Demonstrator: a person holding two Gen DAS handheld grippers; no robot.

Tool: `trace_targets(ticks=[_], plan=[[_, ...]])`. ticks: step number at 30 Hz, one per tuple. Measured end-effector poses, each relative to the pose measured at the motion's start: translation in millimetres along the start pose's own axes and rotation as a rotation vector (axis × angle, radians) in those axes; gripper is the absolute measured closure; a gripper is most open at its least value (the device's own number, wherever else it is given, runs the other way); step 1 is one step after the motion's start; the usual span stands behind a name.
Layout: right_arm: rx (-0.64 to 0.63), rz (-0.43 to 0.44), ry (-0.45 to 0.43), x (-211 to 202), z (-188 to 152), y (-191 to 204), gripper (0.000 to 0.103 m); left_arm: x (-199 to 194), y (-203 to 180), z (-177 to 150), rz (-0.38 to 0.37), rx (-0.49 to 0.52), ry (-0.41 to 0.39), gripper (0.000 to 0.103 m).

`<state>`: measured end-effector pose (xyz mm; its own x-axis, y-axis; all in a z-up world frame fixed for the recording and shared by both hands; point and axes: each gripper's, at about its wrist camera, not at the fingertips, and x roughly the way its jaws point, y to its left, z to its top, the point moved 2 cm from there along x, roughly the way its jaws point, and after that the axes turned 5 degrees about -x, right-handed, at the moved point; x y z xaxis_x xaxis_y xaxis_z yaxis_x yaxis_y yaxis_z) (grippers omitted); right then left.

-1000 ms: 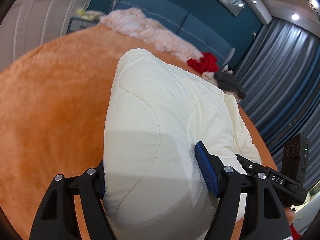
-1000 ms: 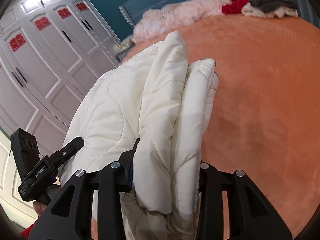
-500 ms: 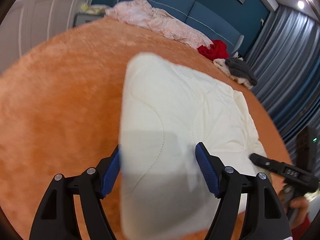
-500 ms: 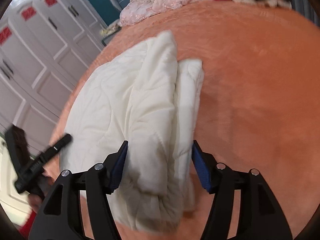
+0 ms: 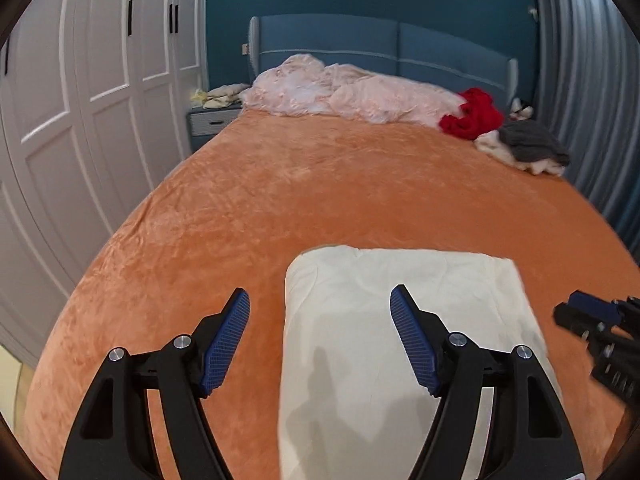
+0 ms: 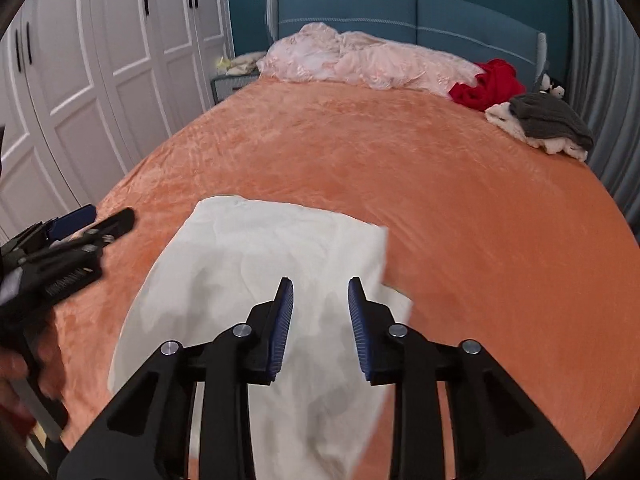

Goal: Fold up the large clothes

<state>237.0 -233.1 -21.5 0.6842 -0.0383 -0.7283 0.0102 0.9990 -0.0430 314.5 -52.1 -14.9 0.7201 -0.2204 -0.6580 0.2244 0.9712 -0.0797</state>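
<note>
My left tool [image 5: 320,320] hangs above the bed with its two blue ribbed pads spread wide and nothing between them. Below it lies the cream-white quilted padded garment [image 5: 400,340], folded into a thick rectangular bundle on the orange plush bedspread [image 5: 320,184] near the foot of the bed. The bundle's left edge falls between my left pads in that view, but the fabric sits lower than the pads and they do not touch it.

My right tool [image 6: 320,304] also hovers over the same bundle [image 6: 256,264], towards its right side. Its jaws have just been closing and now stand narrow, a slim gap left between the pads, with only the garment's surface showing through the gap beneath them. They pinch nothing. The bundle's right edge looks blurred in the right wrist view.

Each tool shows at the edge of the other's camera, the left one dark and blurred at the left of the right view.

At the head of the bed a crumpled pale pink blanket [image 5: 352,96] lies against the blue padded headboard [image 5: 384,44]. Beside it sit a red cloth [image 5: 472,114] and a dark grey knitted garment [image 5: 532,142] on a small cream heap. White panelled wardrobe doors [image 5: 80,100] line the left wall.
</note>
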Motion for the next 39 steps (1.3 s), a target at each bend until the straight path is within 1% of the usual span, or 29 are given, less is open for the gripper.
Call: trace_targets(ticks=[1, 3, 6, 9, 13, 18, 25, 39], plan=[[-0.004, -0.01, 0.012, 11, 6, 4, 0.075, 8, -5, 2, 0.005, 0.002, 0.011, 0.033], [-0.005, -0.021, 0.034, 29, 15, 9, 0.076, 29, -15, 4, 0.047, 0.008, 0.034, 0.033], [0.026, -0.035, 0.069, 58, 21, 8, 0.076, 57, -25, -1, 0.085, 0.025, 0.063, 0.034], [0.056, -0.053, 0.115, 90, 17, 3, 0.076, 80, -32, -13, 0.112, 0.043, 0.092, 0.034], [0.063, -0.064, 0.141, 118, 5, 1, 0.078, 103, -33, -31, 0.136, 0.05, 0.12, 0.034], [0.061, -0.073, 0.142, 136, -9, 3, 0.078, 121, -29, -43, 0.133, 0.012, 0.126, 0.032], [0.085, -0.071, 0.128, 154, -18, -2, 0.077, 134, -38, -50, 0.161, 0.03, 0.121, 0.031], [0.099, -0.079, 0.087, 165, -24, -3, 0.077, 147, -41, -54, 0.178, 0.033, 0.113, 0.029]])
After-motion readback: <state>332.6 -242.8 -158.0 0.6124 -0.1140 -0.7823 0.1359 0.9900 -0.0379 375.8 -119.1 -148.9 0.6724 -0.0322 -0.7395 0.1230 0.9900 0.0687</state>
